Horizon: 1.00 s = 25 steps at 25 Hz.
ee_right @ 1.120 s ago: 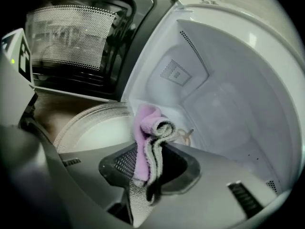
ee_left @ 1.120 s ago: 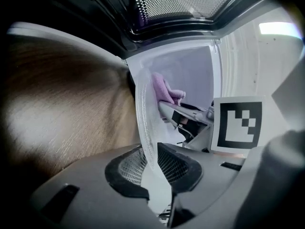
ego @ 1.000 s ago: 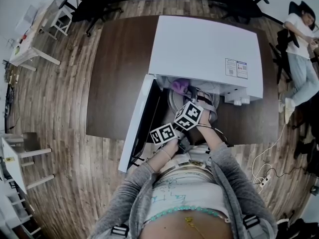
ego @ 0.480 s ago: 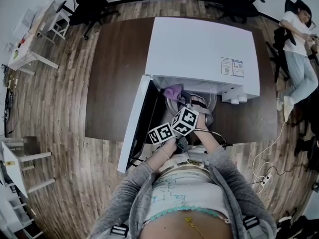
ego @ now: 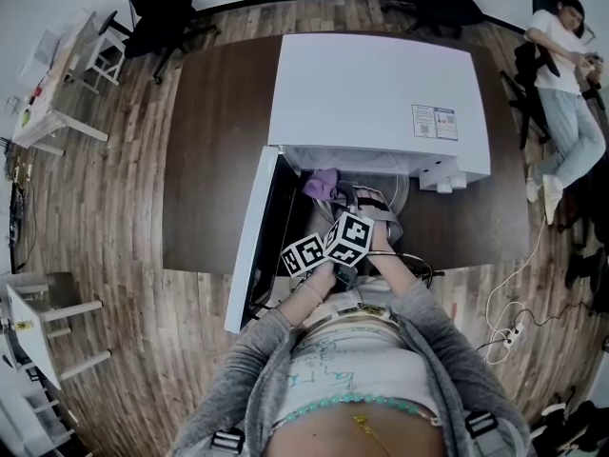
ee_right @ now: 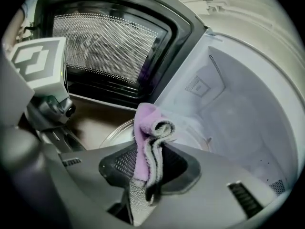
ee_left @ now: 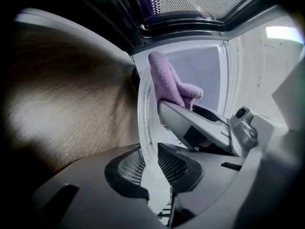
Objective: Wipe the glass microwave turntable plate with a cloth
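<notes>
Glass plate (ee_left: 144, 123) is pinched at its rim by the left tool (ee_left: 151, 168), jaws narrow, a pad on each face (plate shows edge-on in that tool's view). Right tool (ee_right: 148, 175) is clamped on a folded purple cloth (ee_right: 147, 142), which bunches up past the pads and lies against the plate's face. Both tools are at the open mouth of the white microwave (ego: 371, 93), door (ego: 249, 246) swung left. Microwave sits on the dark brown counter (ego: 214, 141), toward its right edge. The plate is at the cavity front, by the counter's near edge.
</notes>
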### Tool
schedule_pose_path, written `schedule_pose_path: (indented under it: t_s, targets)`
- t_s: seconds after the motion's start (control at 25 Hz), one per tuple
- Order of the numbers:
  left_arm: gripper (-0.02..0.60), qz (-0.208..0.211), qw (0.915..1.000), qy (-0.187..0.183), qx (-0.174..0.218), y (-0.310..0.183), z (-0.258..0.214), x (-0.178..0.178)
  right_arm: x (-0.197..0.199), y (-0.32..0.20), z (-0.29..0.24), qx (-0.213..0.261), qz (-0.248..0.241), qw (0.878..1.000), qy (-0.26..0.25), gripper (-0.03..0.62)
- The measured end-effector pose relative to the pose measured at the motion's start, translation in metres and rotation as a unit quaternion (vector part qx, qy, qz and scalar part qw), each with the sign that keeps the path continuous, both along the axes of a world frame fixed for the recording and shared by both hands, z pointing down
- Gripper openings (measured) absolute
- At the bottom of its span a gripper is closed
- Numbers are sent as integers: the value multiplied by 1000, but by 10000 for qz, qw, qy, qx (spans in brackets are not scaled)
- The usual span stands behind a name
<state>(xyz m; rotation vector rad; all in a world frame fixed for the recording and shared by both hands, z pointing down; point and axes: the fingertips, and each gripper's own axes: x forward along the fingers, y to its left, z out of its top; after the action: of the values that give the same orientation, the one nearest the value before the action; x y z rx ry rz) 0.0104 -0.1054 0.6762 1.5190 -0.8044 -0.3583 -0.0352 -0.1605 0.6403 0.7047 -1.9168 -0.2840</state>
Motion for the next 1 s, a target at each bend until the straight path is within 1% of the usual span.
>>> schedule_pose_path:
  t_s: [0.28, 0.44, 0.72, 0.88, 1.0]
  targets:
    - [64, -24, 10000, 60, -12, -2, -5, -1, 0, 6, 1, -1, -138, 9999, -35, 123]
    - [64, 2, 10000, 35, -25, -3, -5, 0, 1, 5, 1, 106, -266, 9996, 64, 123]
    - [66, -77, 9999, -101, 52, -7, -5, -2, 3, -3, 1, 217, -241, 9995, -31, 123]
    - [66, -73, 9999, -90, 61, -8, -6, -3, 7, -12, 0, 373, -297, 9988, 136, 123]
    - [66, -55, 10000, -53, 47, -7, -6, -2, 13, -21, -1, 420, -242, 9987, 181, 123]
